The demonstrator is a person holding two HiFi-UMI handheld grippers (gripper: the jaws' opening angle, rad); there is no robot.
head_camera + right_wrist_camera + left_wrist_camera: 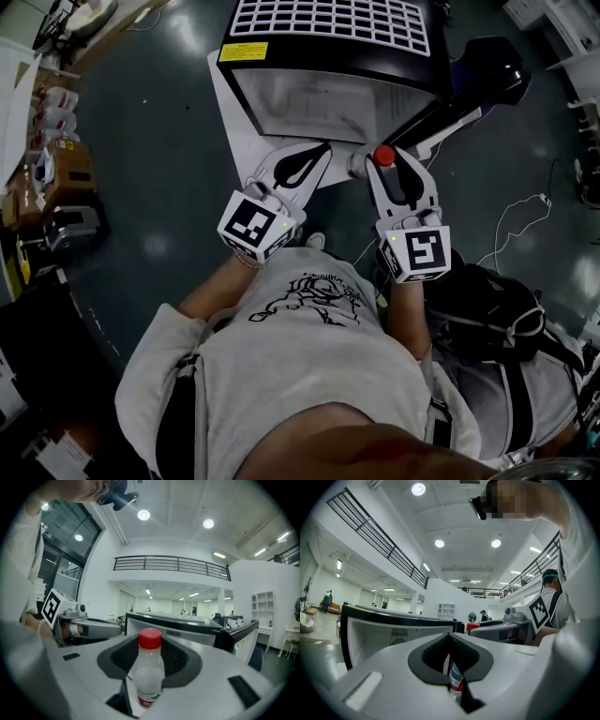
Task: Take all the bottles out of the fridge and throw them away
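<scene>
Reaches forward with both forearms, side by side and near each other. Holds the left gripper about level, jaws pressed together. Clamps the right gripper, tipped slightly downward, on an upright bottle just below its cap.

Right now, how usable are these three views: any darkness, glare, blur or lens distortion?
Head view: dim, underexposed, with pale glare patches on the floor. Left gripper view: heavy fisheye bending, black corners, ceiling lights blown out, near jaws soft. Right gripper view: same fisheye, yet the bottle reads fairly sharp.
</scene>
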